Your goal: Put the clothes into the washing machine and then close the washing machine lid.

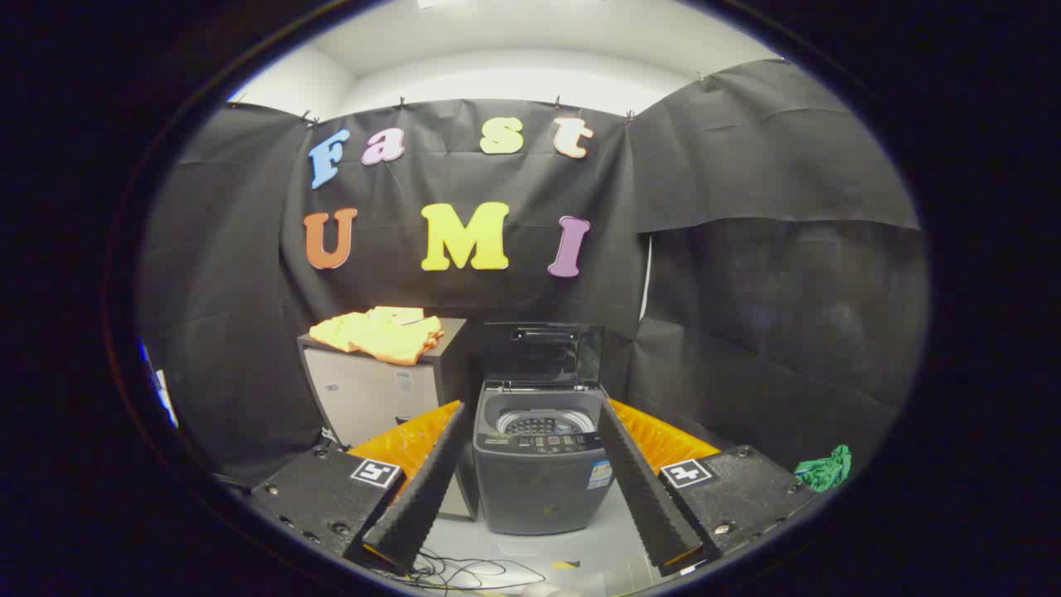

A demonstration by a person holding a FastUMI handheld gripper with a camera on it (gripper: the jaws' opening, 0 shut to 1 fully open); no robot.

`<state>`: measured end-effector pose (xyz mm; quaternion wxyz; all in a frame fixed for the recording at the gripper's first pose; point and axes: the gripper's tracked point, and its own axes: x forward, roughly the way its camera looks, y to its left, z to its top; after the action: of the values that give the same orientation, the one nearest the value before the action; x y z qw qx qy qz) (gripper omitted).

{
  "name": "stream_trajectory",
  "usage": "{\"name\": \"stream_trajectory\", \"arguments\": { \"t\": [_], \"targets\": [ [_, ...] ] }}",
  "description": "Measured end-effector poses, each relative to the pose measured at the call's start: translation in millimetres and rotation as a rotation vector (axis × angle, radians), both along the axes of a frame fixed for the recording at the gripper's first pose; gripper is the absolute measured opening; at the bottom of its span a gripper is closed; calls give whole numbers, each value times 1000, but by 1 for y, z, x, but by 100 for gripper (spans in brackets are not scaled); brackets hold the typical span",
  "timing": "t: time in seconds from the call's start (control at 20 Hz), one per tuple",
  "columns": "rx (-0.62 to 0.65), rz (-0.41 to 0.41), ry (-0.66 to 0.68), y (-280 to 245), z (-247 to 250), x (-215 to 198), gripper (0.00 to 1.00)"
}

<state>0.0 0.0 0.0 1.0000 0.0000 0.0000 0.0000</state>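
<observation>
A dark grey top-loading washing machine stands on the floor straight ahead, between and beyond my fingers. Its lid is raised upright at the back, and the drum opening shows. An orange-yellow garment lies crumpled on top of a small cabinet just left of the machine. My gripper is open, its fingers spread wide with nothing between them, still well short of the machine and the garment.
Black cloth walls close the booth on three sides. A green crumpled cloth lies low at the right, past the right finger. Loose cables trail on the pale floor in front of the machine.
</observation>
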Motion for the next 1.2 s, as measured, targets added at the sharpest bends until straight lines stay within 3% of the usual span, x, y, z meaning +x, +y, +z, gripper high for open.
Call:
{"name": "stream_trajectory", "arguments": {
  "t": [0.65,1.2],
  "targets": [
    [-39,14,17,7,-6,-10,99],
    [24,33,15,11,12,4,99]
  ]
}}
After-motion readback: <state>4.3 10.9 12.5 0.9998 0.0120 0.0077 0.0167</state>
